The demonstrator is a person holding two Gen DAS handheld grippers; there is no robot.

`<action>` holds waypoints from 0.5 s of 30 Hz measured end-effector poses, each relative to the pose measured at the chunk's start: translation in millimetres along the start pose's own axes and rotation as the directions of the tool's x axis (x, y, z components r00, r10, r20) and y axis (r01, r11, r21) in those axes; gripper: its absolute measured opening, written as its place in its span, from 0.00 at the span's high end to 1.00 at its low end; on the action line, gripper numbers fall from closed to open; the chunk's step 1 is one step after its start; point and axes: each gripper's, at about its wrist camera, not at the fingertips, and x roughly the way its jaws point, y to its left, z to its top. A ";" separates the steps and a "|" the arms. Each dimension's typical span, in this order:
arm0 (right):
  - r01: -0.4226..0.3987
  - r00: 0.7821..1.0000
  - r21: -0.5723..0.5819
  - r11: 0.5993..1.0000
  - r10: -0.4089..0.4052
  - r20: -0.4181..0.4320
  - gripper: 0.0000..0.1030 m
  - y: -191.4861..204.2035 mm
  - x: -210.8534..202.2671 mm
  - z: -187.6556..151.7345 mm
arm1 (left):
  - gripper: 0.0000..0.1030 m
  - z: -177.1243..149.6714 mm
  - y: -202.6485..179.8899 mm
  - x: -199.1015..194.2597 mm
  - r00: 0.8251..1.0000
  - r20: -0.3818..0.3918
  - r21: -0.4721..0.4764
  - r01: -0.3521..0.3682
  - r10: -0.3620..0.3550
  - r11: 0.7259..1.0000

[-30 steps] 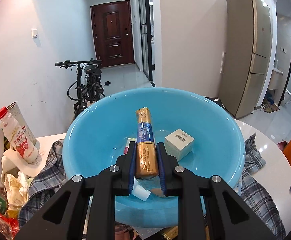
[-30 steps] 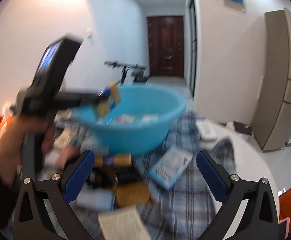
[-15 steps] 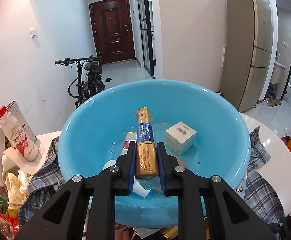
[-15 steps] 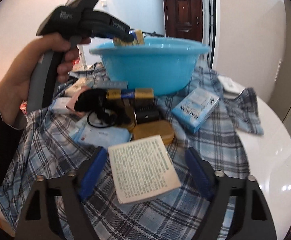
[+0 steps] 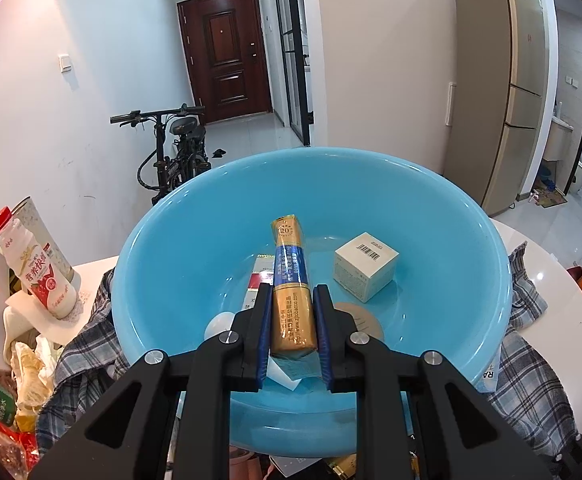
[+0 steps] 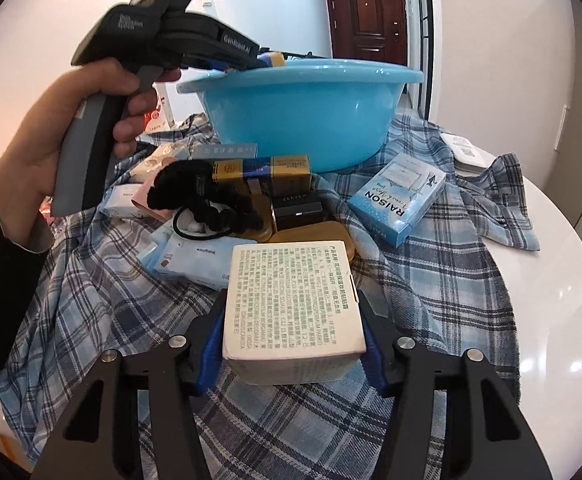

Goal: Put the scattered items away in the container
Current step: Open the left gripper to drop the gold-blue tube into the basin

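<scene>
My left gripper [image 5: 291,300] is shut on a gold and blue carton [image 5: 291,276] and holds it over the blue basin [image 5: 443,208]. The basin holds a white cube box [image 5: 365,266], a flat red and white packet [image 5: 259,276] and a round brown disc. My right gripper [image 6: 293,308] is shut on a white box with printed text [image 6: 293,300], low over the plaid cloth [image 6: 431,276]. In the right wrist view the basin [image 6: 303,116] stands at the back, with the left gripper [image 6: 195,46] over its rim.
In front of the basin lie a gold and blue carton [image 6: 263,170], a black hair tie [image 6: 207,196], a black box [image 6: 297,210], a light blue RAISON box [image 6: 399,196] and wipes packets [image 6: 195,260]. A milk bottle [image 5: 37,270] and snack bags stand left.
My right gripper has moved down and forward to the white text box and shut on it. My left gripper has carried the carton slightly further over the basin.
</scene>
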 end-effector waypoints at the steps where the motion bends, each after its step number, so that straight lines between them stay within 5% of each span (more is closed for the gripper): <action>1: 0.003 1.000 0.001 1.000 -0.003 0.011 0.43 0.2 -3.3 1.9 | 0.82 -0.3 -0.2 0.0 1.000 0.003 -0.001 -0.003 0.003 1.000; 8: 0.025 0.998 -0.013 1.000 -0.024 0.064 0.43 2.5 -21.6 17.0 | 0.81 -0.1 1.7 0.9 1.000 0.005 -0.016 0.000 0.000 1.000; 10: 0.028 0.997 -0.019 0.999 -0.026 0.077 0.43 4.2 -26.4 21.9 | 0.67 -0.6 2.2 1.8 1.000 -0.001 -0.012 -0.004 0.004 1.000; 12: 0.031 0.996 -0.023 0.999 -0.029 0.090 0.43 5.9 -30.7 25.8 | 0.11 -1.1 2.1 0.8 1.000 -0.004 -0.009 -0.015 0.015 1.000; 15: 0.040 0.993 -0.038 0.998 -0.036 0.114 0.43 9.2 -37.7 34.5 | 0.06 -2.9 3.8 -8.0 0.999 0.030 -0.012 -0.029 0.029 1.000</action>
